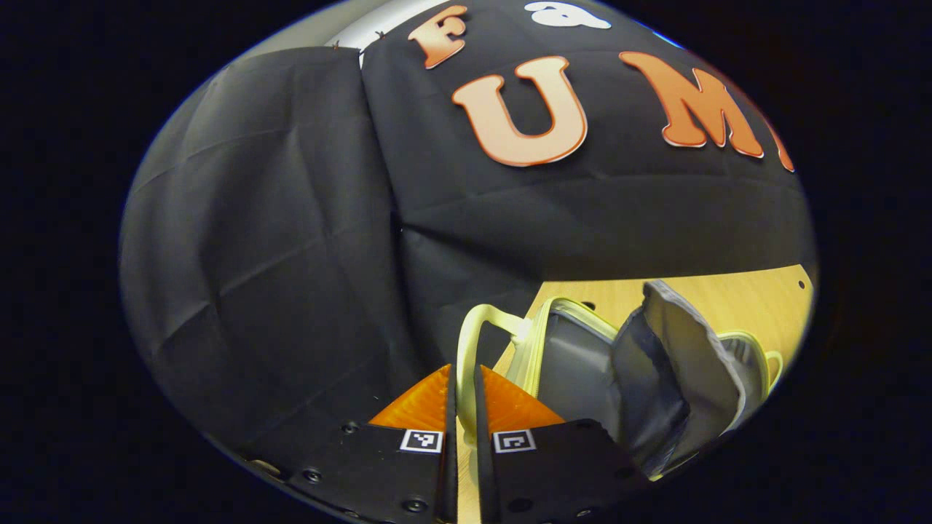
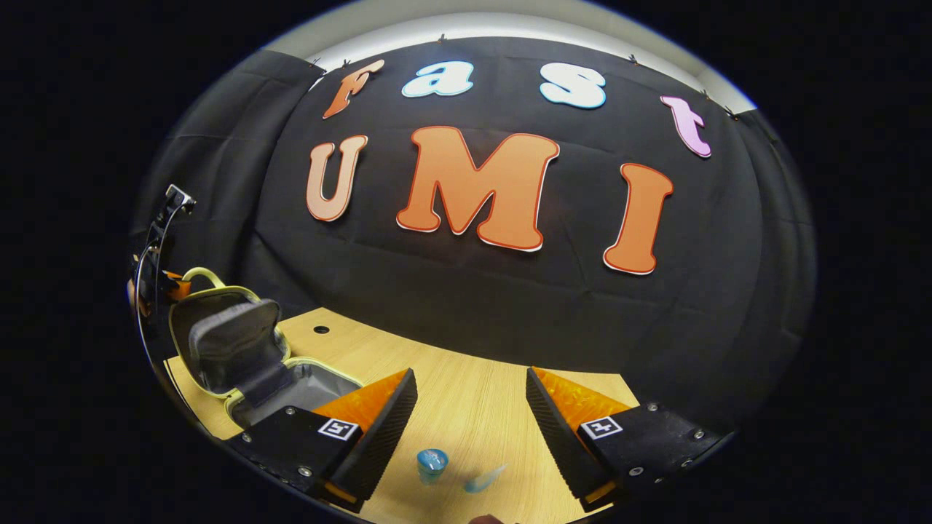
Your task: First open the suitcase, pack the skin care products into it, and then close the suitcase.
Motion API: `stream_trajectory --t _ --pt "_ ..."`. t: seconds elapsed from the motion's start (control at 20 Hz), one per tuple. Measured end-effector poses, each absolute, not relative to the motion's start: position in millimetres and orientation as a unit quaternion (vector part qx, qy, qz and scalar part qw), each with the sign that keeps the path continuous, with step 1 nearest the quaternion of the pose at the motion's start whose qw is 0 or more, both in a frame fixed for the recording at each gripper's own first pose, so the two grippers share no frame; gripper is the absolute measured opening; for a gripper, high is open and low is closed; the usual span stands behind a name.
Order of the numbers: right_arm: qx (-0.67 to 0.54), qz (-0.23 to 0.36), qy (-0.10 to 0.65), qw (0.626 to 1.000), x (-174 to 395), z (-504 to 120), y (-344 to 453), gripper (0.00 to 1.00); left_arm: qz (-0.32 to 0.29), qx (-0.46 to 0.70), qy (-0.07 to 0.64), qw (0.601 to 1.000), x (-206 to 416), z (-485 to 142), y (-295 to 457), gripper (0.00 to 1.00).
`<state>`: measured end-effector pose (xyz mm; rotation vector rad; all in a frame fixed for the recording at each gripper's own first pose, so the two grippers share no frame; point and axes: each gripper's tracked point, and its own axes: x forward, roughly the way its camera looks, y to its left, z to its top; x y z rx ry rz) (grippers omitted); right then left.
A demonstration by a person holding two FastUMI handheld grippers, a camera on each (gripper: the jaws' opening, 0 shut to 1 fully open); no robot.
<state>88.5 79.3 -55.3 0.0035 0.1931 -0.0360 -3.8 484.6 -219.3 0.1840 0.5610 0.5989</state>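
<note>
A small suitcase (image 1: pixel 575 364) with pale yellow trim and grey lining stands open on the wooden table (image 1: pixel 728 298). My left gripper (image 1: pixel 464 375) is shut on its pale yellow handle (image 1: pixel 466 335) and holds the lid upright. A grey inner flap (image 1: pixel 684 349) hangs off the lid. In the right gripper view the suitcase (image 2: pixel 240 349) sits at the far left, with the left gripper (image 2: pixel 156 280) at its handle. My right gripper (image 2: pixel 470 407) is open above the table. Below it stand a small blue-capped bottle (image 2: pixel 431 463) and a clear bluish tube (image 2: pixel 484 478), neither touched.
The wooden table (image 2: pixel 466 378) runs up to the black cloth wall behind. A small round hole (image 2: pixel 321 330) lies in the tabletop beyond the suitcase. A cable and clamp (image 2: pixel 171 207) hang at the left edge.
</note>
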Motion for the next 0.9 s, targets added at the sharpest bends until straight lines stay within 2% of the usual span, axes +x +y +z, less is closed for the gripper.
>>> stream_trajectory --t 0.5,0.65,0.8,0.85,0.9 --pt "0.008 -0.05 0.145 0.988 80.3 -73.1 109.1 0.95 0.313 -0.015 0.36 0.879 -23.3 -355.7 544.7 0.11" --pt "0.012 -0.061 0.153 0.986 75.0 -75.8 110.6 0.95 0.325 -0.008 0.354 0.877 -24.5 -356.6 554.5 0.17" --pt "0.012 -0.065 0.152 0.986 72.2 -74.7 108.8 0.95 0.305 -0.017 0.332 0.893 -10.5 -339.7 535.3 0.16" --pt "0.011 -0.066 0.151 0.986 70.3 -74.5 107.5 0.95 0.296 -0.018 0.323 0.899 -5.3 -333.5 525.3 0.2" --pt "0.011 -0.064 0.148 0.987 69.5 -73.8 105.3 0.95 0.286 -0.018 0.308 0.907 1.7 -321.7 512.2 0.33"
